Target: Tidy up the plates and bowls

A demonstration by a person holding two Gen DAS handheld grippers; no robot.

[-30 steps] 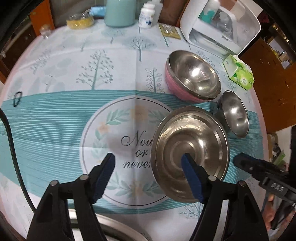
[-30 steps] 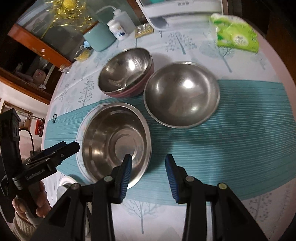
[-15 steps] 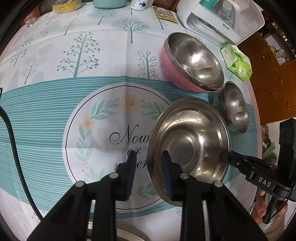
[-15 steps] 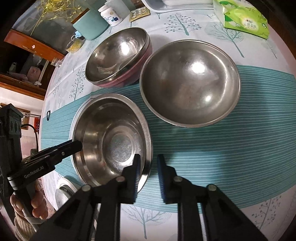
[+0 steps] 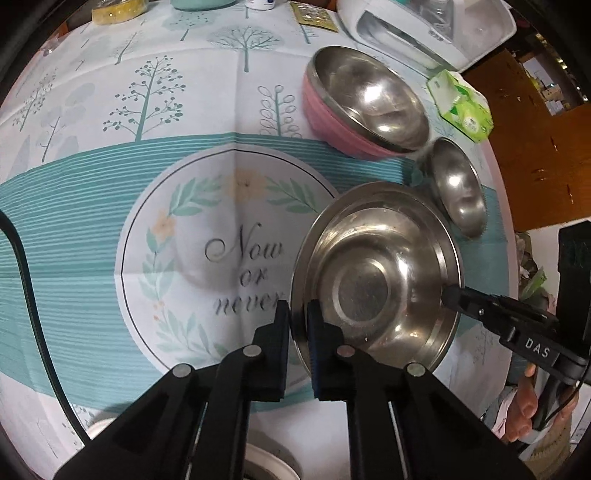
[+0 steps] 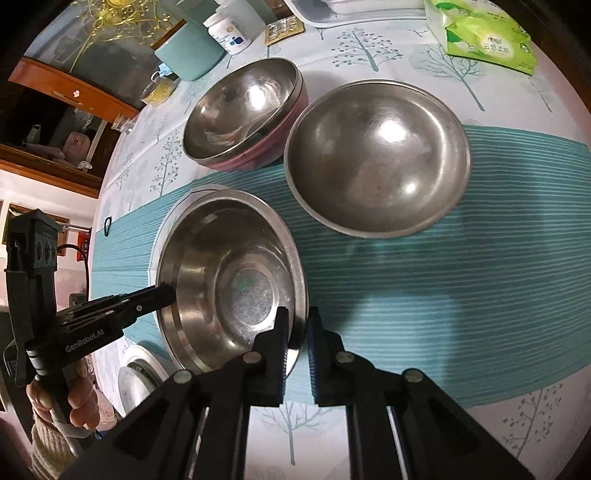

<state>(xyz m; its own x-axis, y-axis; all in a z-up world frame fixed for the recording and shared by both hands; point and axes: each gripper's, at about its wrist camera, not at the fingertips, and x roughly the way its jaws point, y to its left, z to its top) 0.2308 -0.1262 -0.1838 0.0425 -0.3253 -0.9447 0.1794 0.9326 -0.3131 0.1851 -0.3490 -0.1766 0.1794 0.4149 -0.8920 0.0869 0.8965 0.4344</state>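
The left gripper (image 5: 298, 328) is clamped on the near rim of the flat-bottomed steel bowl (image 5: 373, 280), one pad inside and one outside. The right gripper (image 6: 297, 332) pinches the same bowl's opposite rim. Just beyond the right gripper's tips sits a round steel bowl (image 6: 376, 158) on the tablecloth (image 5: 92, 206); further off and leftward, the pink-sided bowl (image 6: 240, 110). Farthest, to the right, lies a green tissue pack (image 6: 484, 33).

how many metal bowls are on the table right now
3: a flat-bottomed bowl nearest, gripped at opposite rims; a round bowl beyond on the teal band; a pink-sided bowl behind. More may nest under that one.
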